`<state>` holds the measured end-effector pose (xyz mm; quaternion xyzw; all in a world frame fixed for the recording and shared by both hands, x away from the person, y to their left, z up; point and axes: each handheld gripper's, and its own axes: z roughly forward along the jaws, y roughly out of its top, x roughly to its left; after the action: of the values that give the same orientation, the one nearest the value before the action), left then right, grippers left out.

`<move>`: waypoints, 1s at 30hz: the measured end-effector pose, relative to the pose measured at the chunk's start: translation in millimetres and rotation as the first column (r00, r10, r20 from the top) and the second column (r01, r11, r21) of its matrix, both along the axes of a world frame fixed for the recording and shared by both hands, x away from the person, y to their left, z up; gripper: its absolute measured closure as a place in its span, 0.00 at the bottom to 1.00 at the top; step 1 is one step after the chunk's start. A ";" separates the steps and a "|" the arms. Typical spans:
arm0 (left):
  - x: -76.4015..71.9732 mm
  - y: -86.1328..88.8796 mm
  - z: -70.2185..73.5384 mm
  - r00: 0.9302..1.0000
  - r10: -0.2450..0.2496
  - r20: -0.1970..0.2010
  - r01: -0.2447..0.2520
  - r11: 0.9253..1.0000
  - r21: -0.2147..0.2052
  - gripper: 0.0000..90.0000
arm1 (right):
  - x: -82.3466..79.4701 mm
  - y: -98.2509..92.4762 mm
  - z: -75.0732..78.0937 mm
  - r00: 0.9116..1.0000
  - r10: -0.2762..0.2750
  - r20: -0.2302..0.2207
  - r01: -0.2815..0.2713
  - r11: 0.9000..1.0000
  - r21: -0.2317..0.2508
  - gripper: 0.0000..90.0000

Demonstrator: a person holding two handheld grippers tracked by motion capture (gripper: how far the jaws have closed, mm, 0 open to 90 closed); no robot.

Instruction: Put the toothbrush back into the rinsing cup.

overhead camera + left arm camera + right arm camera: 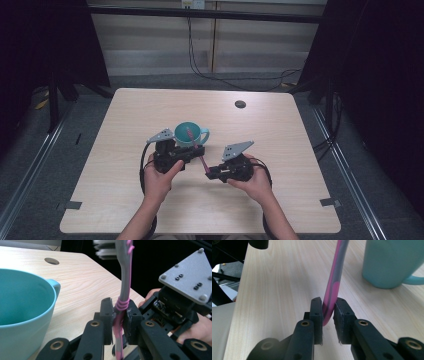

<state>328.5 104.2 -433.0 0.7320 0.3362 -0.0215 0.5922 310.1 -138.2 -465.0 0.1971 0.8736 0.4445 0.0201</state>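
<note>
A pink and grey toothbrush (202, 162) is held between both grippers, its bristled head (105, 250) up by the rim of a teal mug (190, 134). My left gripper (120, 312) is shut on the middle of the handle (125, 285), just below a ribbed pink ring. It stands right beside the mug (22, 315). My right gripper (328, 312) is shut on the curved pink tail end of the toothbrush (334, 282). The mug (392, 262) stands beyond it on the right. In the high view the left gripper (199, 150) and right gripper (209, 171) sit close together in front of the mug.
The light wooden table (150, 110) has a small round cable hole (240, 104) at the back right. Black frame posts and cables stand beyond its far edge. A hand and the right gripper's grey plate (190, 277) are close to the left gripper's jaws.
</note>
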 end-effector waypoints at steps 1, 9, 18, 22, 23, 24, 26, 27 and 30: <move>0.0 -1.2 0.6 1.000 0.002 0.001 -0.002 1.000 -0.001 0.89 | 0.1 1.8 -0.2 1.000 0.001 -0.003 -0.001 1.000 0.002 0.86; 1.0 -7.8 5.7 1.000 -0.012 0.003 0.011 1.000 0.023 0.89 | -2.9 9.0 3.2 1.000 0.023 0.009 -0.023 1.000 0.011 0.69; 3.1 1.5 16.1 0.999 0.010 0.046 -0.013 0.999 0.052 0.89 | -4.4 -10.6 4.0 0.997 -0.068 0.024 0.069 0.997 -0.033 0.29; 4.6 5.6 19.4 0.999 0.016 0.051 -0.019 0.998 0.062 0.89 | -7.9 -21.8 -5.1 0.991 -0.129 0.040 0.132 0.986 -0.102 0.22; 5.0 6.6 20.2 0.998 0.018 0.054 -0.022 0.998 0.066 0.89 | -8.8 -24.0 -7.2 0.989 -0.139 0.041 0.143 0.983 -0.119 0.21; 5.7 7.8 21.2 0.998 0.019 0.054 -0.023 0.997 0.072 0.89 | -9.4 -27.6 -10.9 0.987 -0.158 0.039 0.162 0.979 -0.127 0.19; 6.8 9.9 22.5 0.998 0.020 0.056 -0.025 0.997 0.075 0.89 | -9.9 -34.7 -16.8 0.982 -0.186 0.026 0.188 0.974 -0.124 0.18; 7.6 11.6 23.6 0.998 0.020 0.055 -0.025 0.997 0.079 0.89 | -10.2 -36.7 -18.4 0.980 -0.199 0.021 0.200 0.971 -0.132 0.17; 8.9 14.2 26.3 0.998 0.024 0.055 -0.028 0.996 0.084 0.89 | -11.6 -44.9 -23.3 0.970 -0.244 0.024 0.245 0.959 -0.144 0.17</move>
<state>337.4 118.5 -406.7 0.7522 0.3302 0.0202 0.5698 298.5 -183.1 -488.3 0.3001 0.8728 0.3739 0.0918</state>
